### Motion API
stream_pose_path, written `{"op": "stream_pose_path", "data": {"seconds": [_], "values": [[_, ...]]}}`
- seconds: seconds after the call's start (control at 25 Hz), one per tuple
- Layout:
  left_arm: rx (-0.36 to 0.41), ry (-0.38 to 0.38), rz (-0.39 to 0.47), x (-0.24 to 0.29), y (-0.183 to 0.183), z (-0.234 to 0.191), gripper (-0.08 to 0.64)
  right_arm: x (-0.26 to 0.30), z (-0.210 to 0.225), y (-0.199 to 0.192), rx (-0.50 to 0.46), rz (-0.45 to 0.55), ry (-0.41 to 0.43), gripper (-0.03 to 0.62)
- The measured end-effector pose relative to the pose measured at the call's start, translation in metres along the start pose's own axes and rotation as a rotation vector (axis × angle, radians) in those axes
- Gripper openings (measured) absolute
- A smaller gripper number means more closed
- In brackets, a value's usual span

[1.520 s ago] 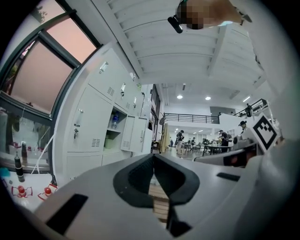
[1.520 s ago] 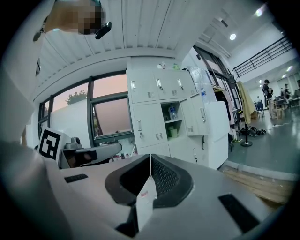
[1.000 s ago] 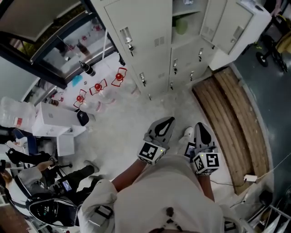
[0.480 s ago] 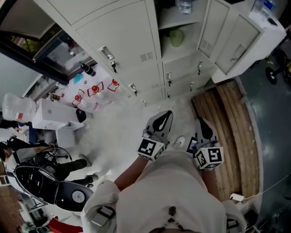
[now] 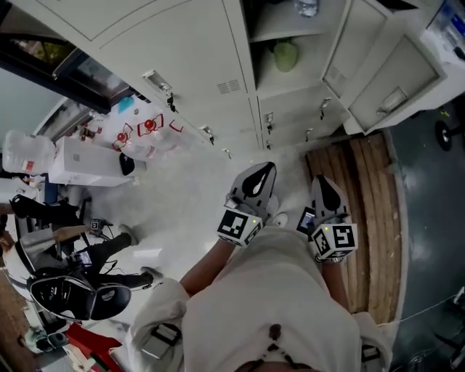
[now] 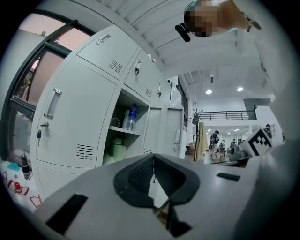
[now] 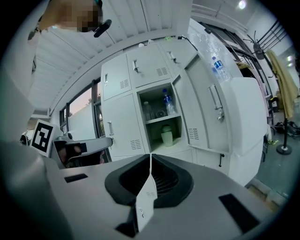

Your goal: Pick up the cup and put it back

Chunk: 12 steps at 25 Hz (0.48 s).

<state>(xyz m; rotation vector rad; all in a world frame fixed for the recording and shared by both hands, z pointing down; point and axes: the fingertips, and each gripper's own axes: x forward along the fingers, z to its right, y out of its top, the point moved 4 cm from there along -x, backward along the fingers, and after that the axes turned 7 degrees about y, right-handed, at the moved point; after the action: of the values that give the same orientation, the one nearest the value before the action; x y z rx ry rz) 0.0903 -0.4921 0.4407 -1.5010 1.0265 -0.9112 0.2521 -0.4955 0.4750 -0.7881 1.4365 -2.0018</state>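
Observation:
A pale green cup [image 5: 285, 56] stands on the lower shelf of an open locker [image 5: 290, 83], below a shelf with a clear bottle [image 5: 306, 7]. In the left gripper view the cup [image 6: 117, 151] is left of the jaws; in the right gripper view the cup [image 7: 167, 136] is straight beyond them. My left gripper [image 5: 266, 170] and right gripper [image 5: 320, 182] are side by side over the floor, well short of the locker and pointing toward it. The left gripper [image 6: 153, 156] and the right gripper [image 7: 150, 156] are both shut with nothing held.
The locker's open door [image 5: 396, 83] swings out to the right. Wooden planks [image 5: 370, 196] lie on the floor under the right gripper. White boxes [image 5: 87, 171] stand at the left, with a person [image 5: 80, 254] and a dark helmet [image 5: 65, 298] lower left.
The lockers have come closer and fill more of the head view's top. Both grippers have stayed side by side and shut, now a little nearer the open locker.

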Motion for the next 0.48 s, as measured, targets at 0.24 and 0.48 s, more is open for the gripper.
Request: {"op": "stream_pose_path", "data": {"seconds": [0.24, 0.48], "values": [[-0.003, 0.011, -0.026, 0.049, -0.007, -0.030, 0.009, 0.050, 0.028, 0.013, -0.024, -0.053, 0.017, 0.028], [-0.036, 0.001, 0.013, 0.105, 0.005, -0.056, 0.009, 0.102, 0.053, 0.039, -0.079, -0.070, 0.036, 0.028]]}}
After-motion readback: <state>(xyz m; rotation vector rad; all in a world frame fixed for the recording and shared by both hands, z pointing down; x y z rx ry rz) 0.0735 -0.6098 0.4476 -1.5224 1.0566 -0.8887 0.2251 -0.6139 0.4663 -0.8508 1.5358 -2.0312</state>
